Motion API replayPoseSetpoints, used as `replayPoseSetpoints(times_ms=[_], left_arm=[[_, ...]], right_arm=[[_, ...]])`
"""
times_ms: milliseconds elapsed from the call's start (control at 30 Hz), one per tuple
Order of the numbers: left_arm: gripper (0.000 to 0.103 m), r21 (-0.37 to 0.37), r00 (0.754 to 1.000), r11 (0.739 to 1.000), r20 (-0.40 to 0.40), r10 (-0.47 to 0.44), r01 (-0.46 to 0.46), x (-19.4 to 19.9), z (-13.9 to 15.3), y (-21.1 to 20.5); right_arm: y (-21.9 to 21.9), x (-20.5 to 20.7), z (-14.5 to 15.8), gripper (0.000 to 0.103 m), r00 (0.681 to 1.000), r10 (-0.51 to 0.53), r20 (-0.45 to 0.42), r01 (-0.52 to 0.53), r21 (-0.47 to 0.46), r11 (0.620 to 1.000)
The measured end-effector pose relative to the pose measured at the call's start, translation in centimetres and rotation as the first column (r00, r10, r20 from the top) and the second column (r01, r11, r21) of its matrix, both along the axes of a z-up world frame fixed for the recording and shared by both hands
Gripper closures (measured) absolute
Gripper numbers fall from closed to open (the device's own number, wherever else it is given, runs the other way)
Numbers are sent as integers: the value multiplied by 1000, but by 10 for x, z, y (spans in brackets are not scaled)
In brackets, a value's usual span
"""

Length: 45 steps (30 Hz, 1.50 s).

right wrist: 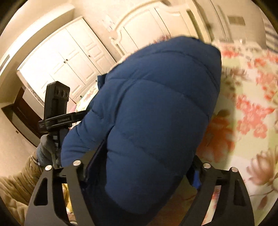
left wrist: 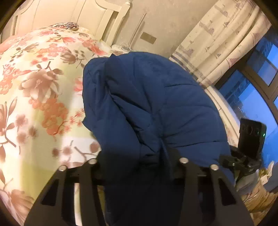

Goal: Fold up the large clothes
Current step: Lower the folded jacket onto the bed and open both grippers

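Observation:
A dark blue puffer jacket [left wrist: 156, 104] fills the middle of both views, raised above the floral bedspread [left wrist: 34, 90]. In the left wrist view its fabric bunches into a pinch between the jaws of my left gripper [left wrist: 139, 156], which is shut on it; the fingertips are hidden under the cloth. In the right wrist view a thick quilted fold of the jacket [right wrist: 152, 107] sits between the jaws of my right gripper [right wrist: 140, 166], which stand wide and clamp it from both sides. The two grippers hold the jacket close together.
The bed's floral cover [right wrist: 252, 107] spreads to the right, with a cream headboard [left wrist: 69, 15] behind. White wardrobe doors [right wrist: 60, 66] stand at the left. A patterned curtain [left wrist: 225, 43] and a dark window [left wrist: 252, 99] are at the right. A gloved hand [right wrist: 46, 147] holds the left gripper's handle.

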State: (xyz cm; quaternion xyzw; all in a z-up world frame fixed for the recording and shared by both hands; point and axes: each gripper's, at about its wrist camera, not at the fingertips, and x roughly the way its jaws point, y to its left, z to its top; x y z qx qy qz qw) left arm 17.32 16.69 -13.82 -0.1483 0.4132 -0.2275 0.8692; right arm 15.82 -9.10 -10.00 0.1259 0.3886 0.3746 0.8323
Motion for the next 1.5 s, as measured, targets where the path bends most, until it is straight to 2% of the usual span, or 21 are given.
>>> replayPoseSetpoints(times_ms=[100,233,400,467,533,600,633,667,700,733,800,900,933,1000,1033,1100,1200,1300,1333,1433,1500], left_arm=[[63,-86,1000,996,-4,-6,5,15,5,-13],[63,-76,997,997,70,-25,30,48,33,-56],[63,-99,987,993,148,-56,71,133,73,-118],[63,-78,986,994,154,-69,82,171,79,-145],[63,-49,988,996,138,-71,79,197,70,-166],[62,-3,995,998,80,-60,60,228,42,-189],[60,38,998,998,42,-51,49,242,22,-201],[46,44,999,999,41,-16,14,252,1,-209],[42,18,998,1000,60,1,-2,255,-3,-209],[41,-9,999,1000,50,17,-17,256,-5,-207],[32,-14,999,999,34,38,-38,252,-6,-199],[20,78,994,995,89,63,-70,230,5,-186],[19,96,991,991,110,81,-92,224,9,-180],[15,102,977,983,168,134,-153,201,19,-168],[14,91,970,981,191,151,-171,188,23,-163],[7,74,958,977,222,179,-200,167,31,-157],[7,108,947,968,257,191,-225,143,40,-158],[5,149,930,959,319,186,-242,109,60,-156],[2,160,923,957,342,176,-242,98,69,-153],[2,231,892,935,426,150,-268,65,100,-142],[2,292,870,905,471,145,-308,47,121,-140]], right_arm=[[-25,-3,11,26,998,-27,59,24,51,998],[-56,13,41,27,987,-61,146,53,54,997],[-120,67,75,27,964,-142,224,129,74,989],[-144,94,78,28,967,-163,194,152,71,986],[-163,122,70,29,974,-176,146,172,39,984],[-179,152,49,29,975,-207,87,208,-4,978],[-189,171,27,29,971,-239,24,240,-36,970],[-190,186,10,24,964,-264,-27,262,-71,962],[-205,193,-7,21,954,-288,-79,289,6,957],[-210,196,-11,17,951,-293,-97,298,39,954],[-202,187,-3,7,943,-327,-56,326,-16,945],[-189,171,19,4,933,-359,-2,356,-128,926],[-191,167,26,4,920,-391,18,388,-163,907],[-184,145,48,4,869,-479,126,495,-235,837],[-176,132,56,4,861,-478,170,507,-240,828],[-145,108,69,4,865,-425,267,490,-265,830],[-89,102,66,4,874,-330,357,461,-394,795],[-47,109,37,4,910,-241,337,398,-549,735],[-49,114,31,4,911,-236,340,397,-560,727],[-48,96,30,5,936,-184,301,335,-597,729],[-53,72,46,5,930,-158,330,334,-586,738]])
